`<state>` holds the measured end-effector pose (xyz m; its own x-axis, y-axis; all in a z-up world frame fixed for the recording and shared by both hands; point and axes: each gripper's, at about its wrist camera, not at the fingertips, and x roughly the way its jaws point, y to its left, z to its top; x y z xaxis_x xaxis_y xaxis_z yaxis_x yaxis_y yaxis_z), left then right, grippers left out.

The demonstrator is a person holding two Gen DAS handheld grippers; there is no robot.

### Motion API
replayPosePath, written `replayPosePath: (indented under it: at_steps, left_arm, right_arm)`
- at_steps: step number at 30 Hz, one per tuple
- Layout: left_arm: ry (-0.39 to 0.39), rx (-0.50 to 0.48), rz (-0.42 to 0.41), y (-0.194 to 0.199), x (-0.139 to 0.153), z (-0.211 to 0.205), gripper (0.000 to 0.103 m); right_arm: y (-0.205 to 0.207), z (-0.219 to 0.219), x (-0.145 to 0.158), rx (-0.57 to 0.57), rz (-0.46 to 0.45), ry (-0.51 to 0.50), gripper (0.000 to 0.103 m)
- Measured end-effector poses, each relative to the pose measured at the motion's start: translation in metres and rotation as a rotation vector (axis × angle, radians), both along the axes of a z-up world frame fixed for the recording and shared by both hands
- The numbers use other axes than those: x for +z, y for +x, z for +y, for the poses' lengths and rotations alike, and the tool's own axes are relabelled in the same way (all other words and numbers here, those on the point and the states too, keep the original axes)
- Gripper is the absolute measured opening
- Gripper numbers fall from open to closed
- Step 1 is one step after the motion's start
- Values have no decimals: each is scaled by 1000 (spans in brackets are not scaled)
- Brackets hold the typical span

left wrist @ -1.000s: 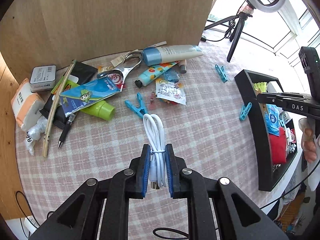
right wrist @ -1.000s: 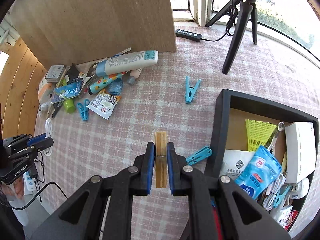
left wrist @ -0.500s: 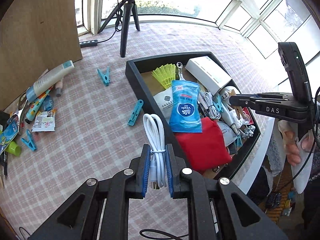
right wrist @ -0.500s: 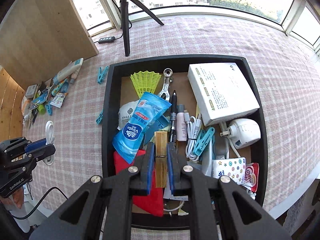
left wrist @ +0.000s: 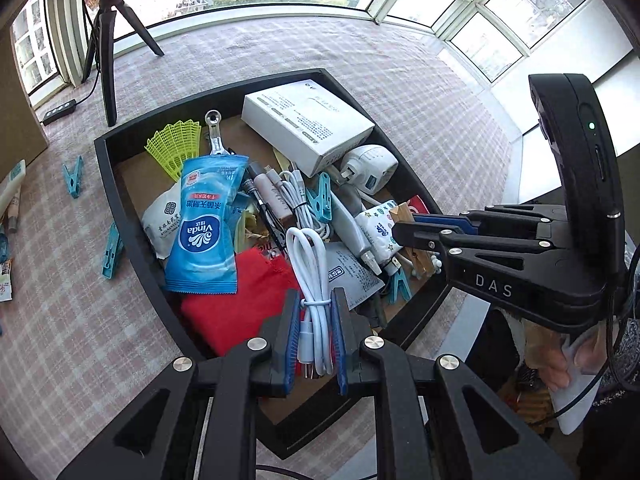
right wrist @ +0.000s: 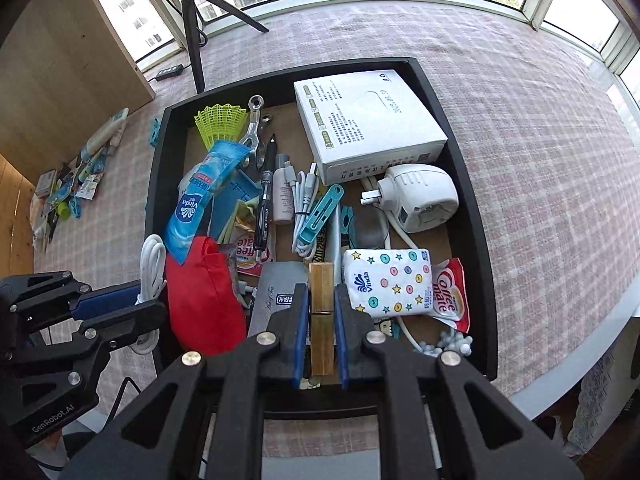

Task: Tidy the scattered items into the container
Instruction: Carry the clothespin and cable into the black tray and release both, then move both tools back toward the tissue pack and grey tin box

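Now a coiled white cable (left wrist: 310, 276) is being gripped by the left tool (left wrist: 315, 316), and a wooden clothespin (right wrist: 322, 308) by the right tool (right wrist: 321, 312), both above the crowded black container (right wrist: 470, 216). Each is best being released low, over a gap.

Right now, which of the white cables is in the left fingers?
The thick coiled white cable, bound by a tie, pinched over the red cloth. The thinner white cable lies loose in the container beside the blue clothespin.
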<state>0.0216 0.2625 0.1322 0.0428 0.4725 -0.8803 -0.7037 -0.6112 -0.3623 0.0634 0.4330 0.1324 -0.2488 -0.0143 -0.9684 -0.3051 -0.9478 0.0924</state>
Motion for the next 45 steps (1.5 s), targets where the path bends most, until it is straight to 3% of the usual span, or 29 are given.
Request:
replayPosePath:
  at_steps: [5, 6, 7, 17, 21, 29, 40, 45]
  left_arm:
    - [36, 23, 9, -7, 3, 18, 19]
    - [29, 30, 1, -11, 1, 22, 33]
    - [21, 45, 3, -15, -1, 23, 41]
    - [-11, 66, 54, -20, 1, 6, 39]
    - [-27, 68, 101, -19, 4, -2, 39]
    - [-40, 139, 114, -33, 3, -35, 39]
    - [-89, 337, 129, -73, -10, -135, 39]
    - [-120, 436, 149, -92, -17, -195, 39]
  right_arm:
    - [-4, -2, 3, 27, 18, -13, 13]
    - [-5, -1, 3, 24, 18, -17, 14]
    - [-6, 1, 3, 17, 12, -22, 15]
    - [-12, 2, 5, -11, 33, -39, 19]
    - [-16, -6, 3, 5, 29, -40, 19]
    - [-32, -28, 8, 56, 45, -39, 19]
    - [-70, -86, 4, 178, 43, -69, 19]
    - [-88, -119, 1, 255, 42, -78, 25]
